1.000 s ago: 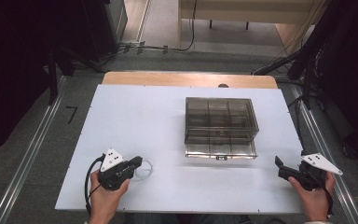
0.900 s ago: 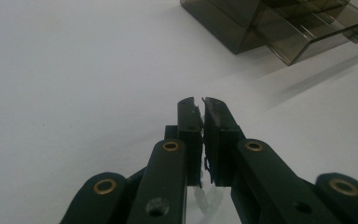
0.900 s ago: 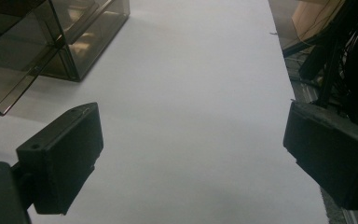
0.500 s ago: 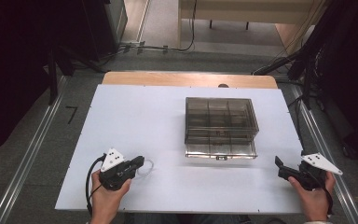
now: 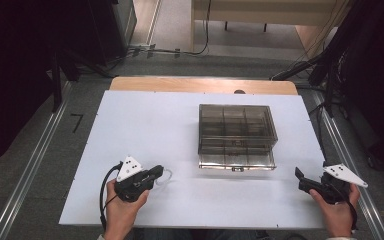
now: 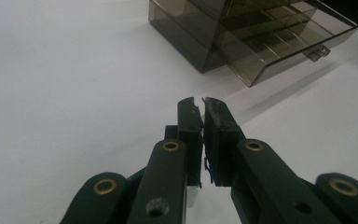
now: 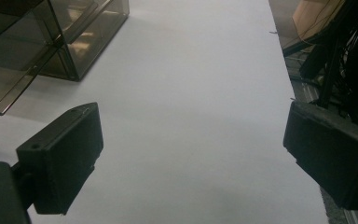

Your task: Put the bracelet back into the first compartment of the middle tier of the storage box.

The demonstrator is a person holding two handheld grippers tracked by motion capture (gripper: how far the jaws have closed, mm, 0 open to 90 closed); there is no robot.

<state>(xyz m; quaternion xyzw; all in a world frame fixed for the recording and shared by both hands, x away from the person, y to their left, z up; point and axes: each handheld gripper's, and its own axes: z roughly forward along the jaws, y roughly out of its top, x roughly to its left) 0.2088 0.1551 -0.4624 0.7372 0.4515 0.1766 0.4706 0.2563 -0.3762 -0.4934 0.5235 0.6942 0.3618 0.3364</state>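
Bright white table, dark surroundings, soft focus throughout.
The table (image 5: 145, 130) was evenly lit from above while the room at both sides sank into near black. The smoky plastic box (image 5: 236, 135) cast a faint shadow toward the near edge. In the gripper views the black jaws were blurred close up, and grain softened the table top.

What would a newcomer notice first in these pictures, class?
A smoky see-through box sits right of centre on the white table, its lower drawer pulled slightly out toward the person. Near the front edge, each hand holds a hand-held gripper: the left hand-held gripper is shut on nothing, the right hand-held gripper wide open.
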